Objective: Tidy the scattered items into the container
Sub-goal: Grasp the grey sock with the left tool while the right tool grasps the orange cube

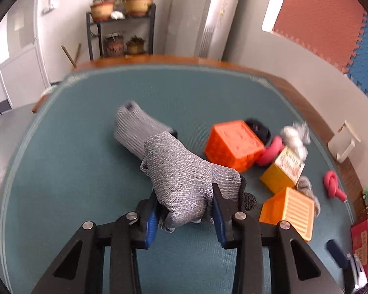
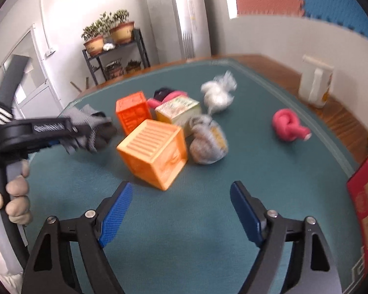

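Grey knitted glove (image 1: 184, 178) sits bunched between the left gripper's (image 1: 184, 216) blue pads, which are clamped on its cuff end while the fingers trail over the teal table mat (image 1: 85, 171). The right gripper (image 2: 180, 210) hangs with jaws apart, holding nothing, just short of the nearer orange crate (image 2: 154, 152). The soft knit could slip free, or the dangling fingers snag the second orange crate (image 1: 235, 144). Both crates lie tipped and show nothing inside. The red box (image 2: 366, 203) at the edge may be the container; its inside is hidden.

We see a grey knitted sock (image 1: 181, 171), two orange ribbed cubes (image 2: 153, 152), a pink knotted roll (image 2: 290, 125), a teal desk mat (image 2: 184, 220) and blue-padded black tongs (image 2: 181, 208).
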The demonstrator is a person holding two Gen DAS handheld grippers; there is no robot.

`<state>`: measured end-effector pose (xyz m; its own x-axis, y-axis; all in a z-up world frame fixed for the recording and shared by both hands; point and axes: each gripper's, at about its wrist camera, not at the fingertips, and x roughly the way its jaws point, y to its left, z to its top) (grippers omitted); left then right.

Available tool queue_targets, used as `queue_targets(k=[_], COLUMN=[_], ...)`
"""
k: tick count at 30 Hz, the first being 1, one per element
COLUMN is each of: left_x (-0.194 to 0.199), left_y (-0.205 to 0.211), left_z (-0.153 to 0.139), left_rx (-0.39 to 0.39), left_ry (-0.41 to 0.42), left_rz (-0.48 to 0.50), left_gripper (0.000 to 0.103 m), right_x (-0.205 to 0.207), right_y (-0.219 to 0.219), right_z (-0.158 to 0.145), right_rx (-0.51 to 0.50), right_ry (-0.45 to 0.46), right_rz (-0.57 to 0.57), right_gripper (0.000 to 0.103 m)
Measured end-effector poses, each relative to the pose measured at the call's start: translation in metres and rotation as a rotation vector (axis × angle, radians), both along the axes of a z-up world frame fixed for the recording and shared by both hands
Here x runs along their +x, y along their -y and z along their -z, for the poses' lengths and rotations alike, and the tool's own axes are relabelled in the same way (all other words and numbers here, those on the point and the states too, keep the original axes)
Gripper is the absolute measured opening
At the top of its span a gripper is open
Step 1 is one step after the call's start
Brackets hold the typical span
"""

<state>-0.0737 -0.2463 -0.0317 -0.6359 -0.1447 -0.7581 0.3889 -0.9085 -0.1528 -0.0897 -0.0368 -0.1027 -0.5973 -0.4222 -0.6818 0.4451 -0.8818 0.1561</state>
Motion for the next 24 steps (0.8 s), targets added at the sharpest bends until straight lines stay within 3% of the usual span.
queue_targets(k=[4,9,14,15,18,24], left_x=[0.011,0.014,0.015,0.013,0.013,0.012], left_y=[0.006,0.018,0.022,0.02,0.018,0.01], left_z=[-0.021,-0.028,-0.033,-0.032,-0.031,-0.029], left_rx=[-0.046,-0.02,-0.015,-0.017,-0.024,-0.041], left_ry=[-0.06,-0.078,-0.082,-0.083,-0.087,-0.086], left_rz=[-0.035,-0.048,-0.049,-0.049,-0.045,-0.026], left_gripper=[0.039,0.039,0.039,0.039,0.039,0.039], right_x=[-0.007,-0.031,-0.055,-0.055,-0.05,-0.031], right_y=[0.025,0.057,0.066,0.066,0.068,0.047], right_z=[-0.002,0.009,0.021,0.021,0.022,0.015], right_rx=[0.046,0.131,0.127,0.131,0.143,0.119], right_ry=[0.011,0.046,0.097,0.088,0.052,0.018], right_rz=[-0.017,0.026,0.1,0.104,0.104,0.113], right_gripper=[0.087,0.087,0.087,0.085,0.066,0.064])
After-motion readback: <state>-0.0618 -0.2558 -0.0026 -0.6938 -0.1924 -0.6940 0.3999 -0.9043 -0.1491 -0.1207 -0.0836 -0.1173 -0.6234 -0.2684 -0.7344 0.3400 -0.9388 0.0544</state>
